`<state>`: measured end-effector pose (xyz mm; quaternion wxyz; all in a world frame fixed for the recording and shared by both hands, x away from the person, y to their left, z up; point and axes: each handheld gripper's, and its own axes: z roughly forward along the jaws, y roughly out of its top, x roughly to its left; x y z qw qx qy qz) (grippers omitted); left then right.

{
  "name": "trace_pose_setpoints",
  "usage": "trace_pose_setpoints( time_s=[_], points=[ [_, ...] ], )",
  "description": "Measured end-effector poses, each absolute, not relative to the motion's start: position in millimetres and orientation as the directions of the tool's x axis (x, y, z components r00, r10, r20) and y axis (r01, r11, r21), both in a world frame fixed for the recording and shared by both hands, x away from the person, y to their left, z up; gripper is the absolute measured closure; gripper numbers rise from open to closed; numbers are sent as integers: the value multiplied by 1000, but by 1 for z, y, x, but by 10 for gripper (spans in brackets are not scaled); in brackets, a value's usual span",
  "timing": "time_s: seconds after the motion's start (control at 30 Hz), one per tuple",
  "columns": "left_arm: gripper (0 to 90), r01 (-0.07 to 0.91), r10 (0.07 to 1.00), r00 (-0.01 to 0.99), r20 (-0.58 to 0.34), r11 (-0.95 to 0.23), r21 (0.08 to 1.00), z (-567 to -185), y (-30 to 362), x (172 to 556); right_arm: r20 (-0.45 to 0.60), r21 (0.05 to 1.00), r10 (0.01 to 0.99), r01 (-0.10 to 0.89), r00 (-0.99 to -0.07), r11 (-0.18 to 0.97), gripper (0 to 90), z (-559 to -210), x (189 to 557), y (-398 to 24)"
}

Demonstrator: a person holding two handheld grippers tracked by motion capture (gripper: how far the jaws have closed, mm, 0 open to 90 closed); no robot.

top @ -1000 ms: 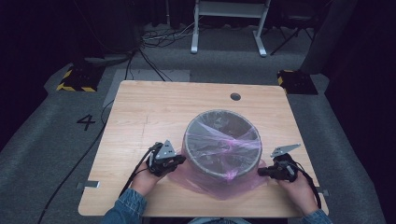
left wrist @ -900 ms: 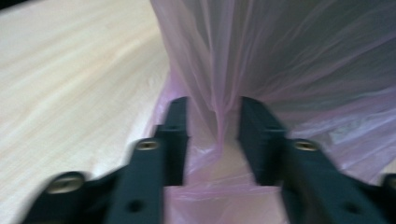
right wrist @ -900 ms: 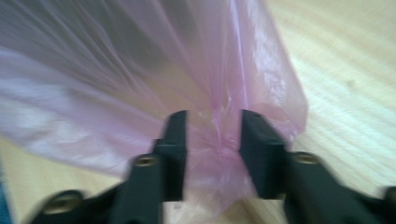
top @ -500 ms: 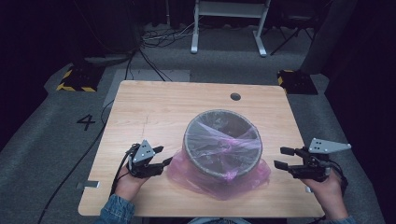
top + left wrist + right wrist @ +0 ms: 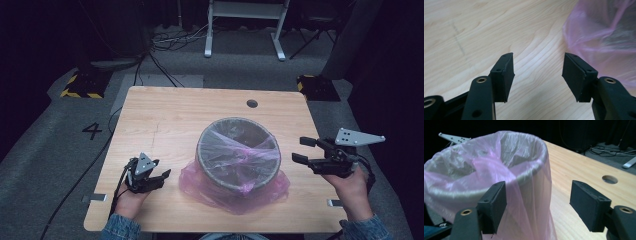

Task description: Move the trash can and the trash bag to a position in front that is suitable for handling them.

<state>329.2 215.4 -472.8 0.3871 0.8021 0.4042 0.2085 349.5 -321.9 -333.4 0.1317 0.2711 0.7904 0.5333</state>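
bin (image 5: 237, 150) interior veiled by pink bag (image 5: 235, 192) | left tongs (image 5: 161, 176) low on desk (image 5: 165, 115), just opened, empty | right tongs (image 5: 302, 150) raised beside bin, just opened, empty

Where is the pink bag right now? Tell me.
In the high view, the pink bag lines the round bin near the table's front edge, between both claws.

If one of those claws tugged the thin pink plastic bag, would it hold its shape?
Probably not. The thin pink plastic bag looks floppy: it wrinkles over the round grey bin and pools on the wooden table. Likely very light, and it could stretch or tear if pinched.
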Motion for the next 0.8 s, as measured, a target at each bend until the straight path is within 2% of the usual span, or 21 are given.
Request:
trace_pose_setpoints(
  time_s=[0.23, 0.4, 0.57, 0.8],
  points=[
    [423, 524, 833, 552, 40, -383, 761, -480, 224, 329, 49, 919, 563, 258, -825, 298, 245, -315, 356, -304],
    [420, 535, 835, 546, 69, -411, 739, -485, 228, 331, 36, 919, 546, 243, -837, 311, 247, -306, 361, -292],
    [419, 541, 836, 544, 74, -417, 730, -488, 230, 332, -20, 923, 536, 190, -844, 334, 268, -298, 362, -281],
    [418, 552, 833, 548, 80, -432, 713, -493, 230, 336, -30, 913, 529, 192, -848, 359, 256, -288, 363, -267]
  ],
)
